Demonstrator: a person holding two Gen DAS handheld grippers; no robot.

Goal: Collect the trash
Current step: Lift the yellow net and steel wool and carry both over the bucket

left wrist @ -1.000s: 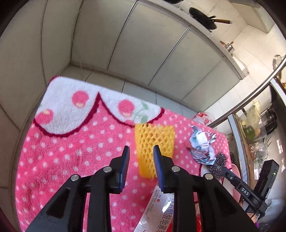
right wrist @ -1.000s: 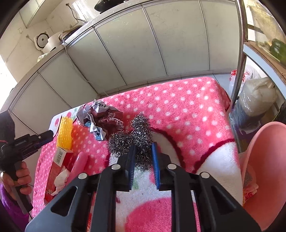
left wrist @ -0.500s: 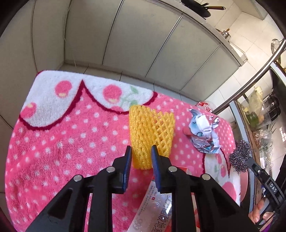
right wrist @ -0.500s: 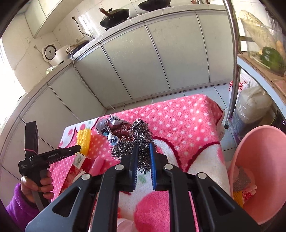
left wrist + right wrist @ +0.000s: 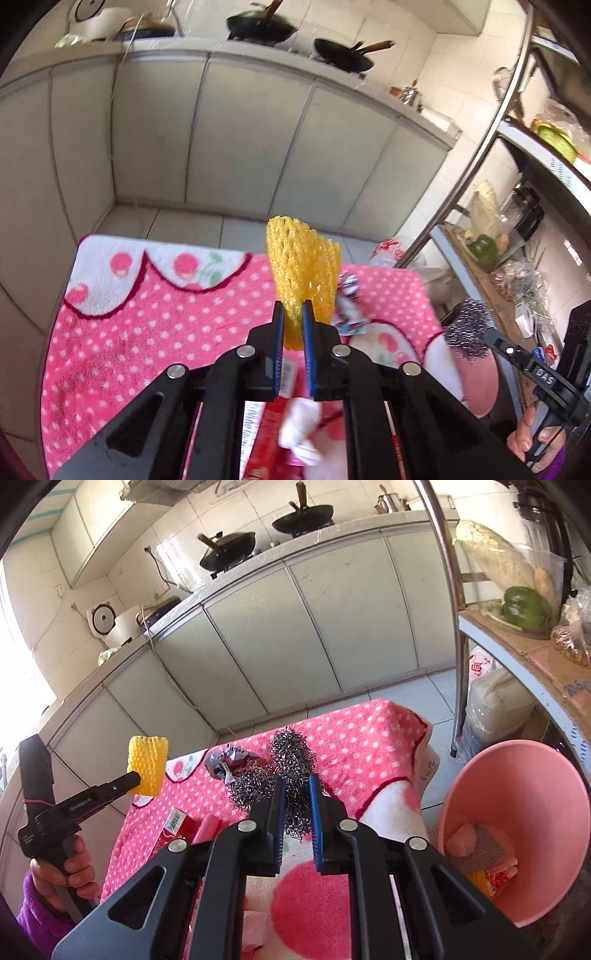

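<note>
Pink bin (image 5: 524, 812) sits low to the right, just past the tabletop's (image 5: 369, 731) right end, nearer the right tool than the left.

The right tool (image 5: 295, 805) is clamped on the steel-wool scourer (image 5: 291, 753), lifted over the polka-dot cloth, so its drop is a short swing rightward. The left tool (image 5: 293, 325), whose jaws have just been closing, pinches the yellow foam net (image 5: 303, 273) by its lower end; the net stands upright, clear of the cloth, and must cross the whole tabletop to the bin.
</note>
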